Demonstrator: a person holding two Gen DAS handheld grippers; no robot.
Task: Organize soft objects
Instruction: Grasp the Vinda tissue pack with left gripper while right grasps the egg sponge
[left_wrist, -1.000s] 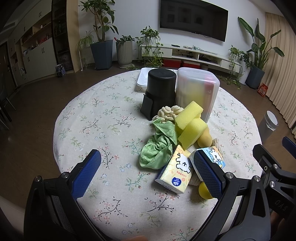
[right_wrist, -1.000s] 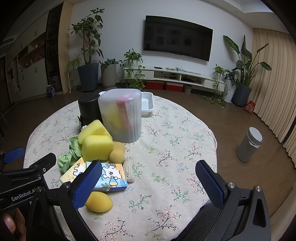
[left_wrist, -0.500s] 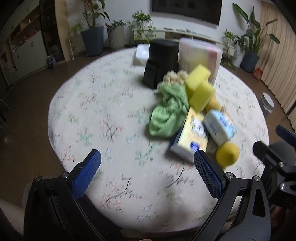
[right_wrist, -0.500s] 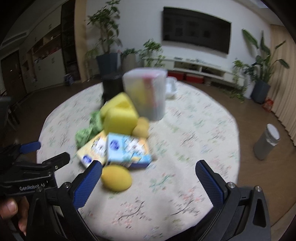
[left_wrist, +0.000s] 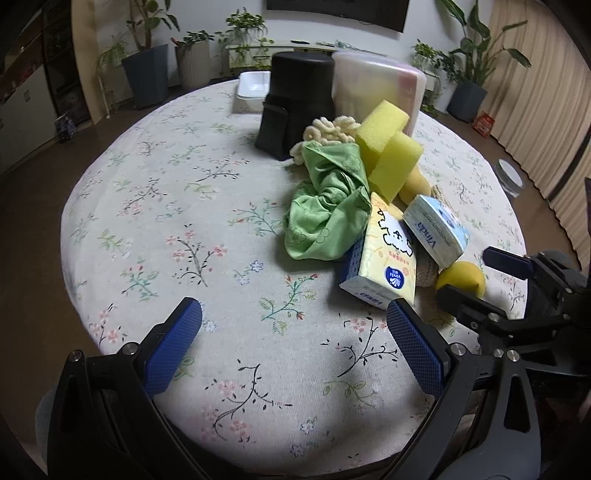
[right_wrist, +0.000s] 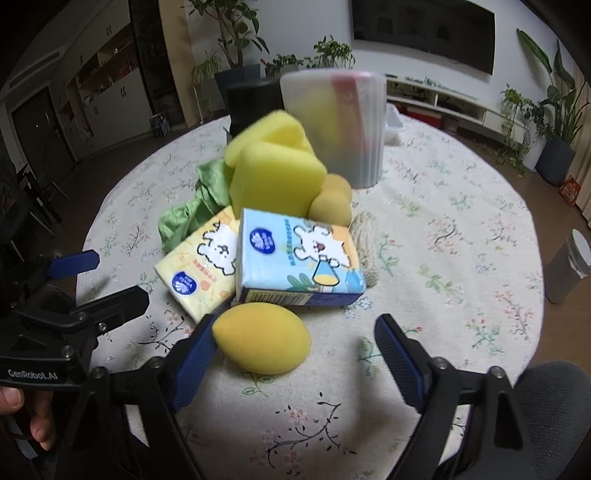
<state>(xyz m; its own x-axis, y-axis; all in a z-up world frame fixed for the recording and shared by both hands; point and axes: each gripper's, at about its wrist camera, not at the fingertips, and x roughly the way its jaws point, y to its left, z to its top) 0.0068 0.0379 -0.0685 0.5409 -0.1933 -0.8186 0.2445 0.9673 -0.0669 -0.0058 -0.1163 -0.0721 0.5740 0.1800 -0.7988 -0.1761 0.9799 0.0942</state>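
A pile of soft things lies on the round floral table: a green cloth, two yellow sponges, a yellow tissue pack, a blue tissue pack, a knitted cream piece and a yellow egg-shaped sponge. My left gripper is open and empty over the near table, left of the pile. My right gripper is open, with the egg-shaped sponge between its fingers, against the left one. The right gripper also shows in the left wrist view.
A black container and a translucent lidded box stand behind the pile, with a white tray beyond. A grey bin stands on the floor at the right. Potted plants and a TV shelf line the far wall.
Both grippers have tilted down and moved closer to the table. My right gripper has come up to the egg-shaped sponge, which now sits between its fingers.
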